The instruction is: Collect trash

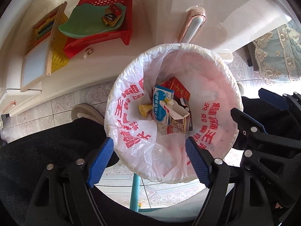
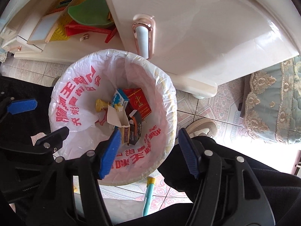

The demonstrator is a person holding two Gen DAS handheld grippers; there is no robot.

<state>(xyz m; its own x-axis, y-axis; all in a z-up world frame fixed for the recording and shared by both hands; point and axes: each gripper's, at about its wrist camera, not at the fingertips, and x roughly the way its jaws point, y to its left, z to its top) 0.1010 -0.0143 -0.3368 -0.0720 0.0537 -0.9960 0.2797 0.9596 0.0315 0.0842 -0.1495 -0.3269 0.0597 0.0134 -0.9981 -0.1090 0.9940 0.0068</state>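
Note:
A bin lined with a white plastic bag (image 1: 129, 101) printed in red stands on the tiled floor below both grippers. Inside lie a blue-and-white box (image 1: 162, 96), a red box (image 1: 179, 89), an opened carton (image 1: 178, 118) and a yellow scrap (image 1: 144, 109). My left gripper (image 1: 149, 141) hangs open over the bin's near rim, nothing between its fingers. In the right wrist view, my right gripper (image 2: 149, 131) also stands open and empty above the same bin (image 2: 169, 86), over the opened carton (image 2: 120, 120) and a dark box (image 2: 136, 128).
A white cabinet with a rose-gold handle (image 1: 194, 26) stands behind the bin. A red basket (image 1: 105, 0) holds a green tray (image 1: 90, 22) with small boxes (image 1: 112, 16). A person's shoe (image 2: 201, 128) and dark trouser legs flank the bin. A teal pole (image 1: 135, 194) lies below.

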